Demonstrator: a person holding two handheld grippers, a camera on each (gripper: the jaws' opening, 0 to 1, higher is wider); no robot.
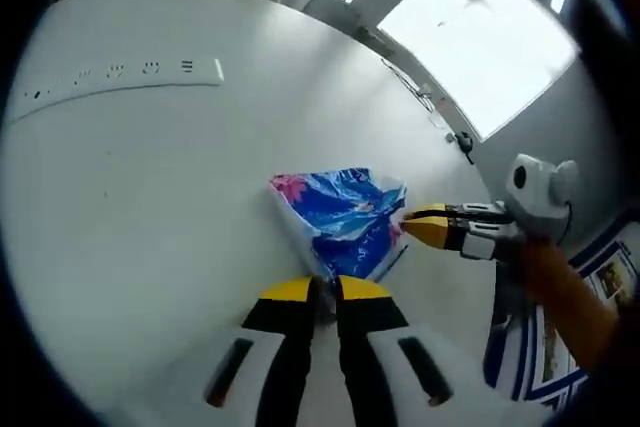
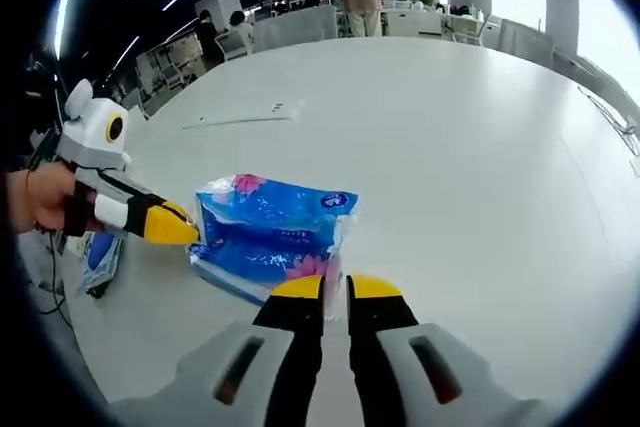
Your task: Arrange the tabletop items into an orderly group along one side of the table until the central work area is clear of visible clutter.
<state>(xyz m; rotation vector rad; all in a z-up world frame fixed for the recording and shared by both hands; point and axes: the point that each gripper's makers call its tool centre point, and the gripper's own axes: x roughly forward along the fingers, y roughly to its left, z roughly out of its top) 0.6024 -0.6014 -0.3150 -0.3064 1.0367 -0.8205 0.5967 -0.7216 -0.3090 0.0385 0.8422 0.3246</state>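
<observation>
Both tools are on the crinkly blue and pink plastic packet (image 1: 345, 217) at frame centre on the white surface (image 1: 150, 197): left tool (image 1: 325, 290) pinched on its near edge, right tool (image 2: 335, 287) clamped on the opposite end, long axis running between them.

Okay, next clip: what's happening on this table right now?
A person is handling a blue plastic packet on a large white table with a handheld gripper in each hand. The left gripper is pinched shut on one end of the packet's wrapper, and the right gripper is pinched shut on the opposite end, so both hold the same packet. A long white strip lies farther off on the table.
</observation>
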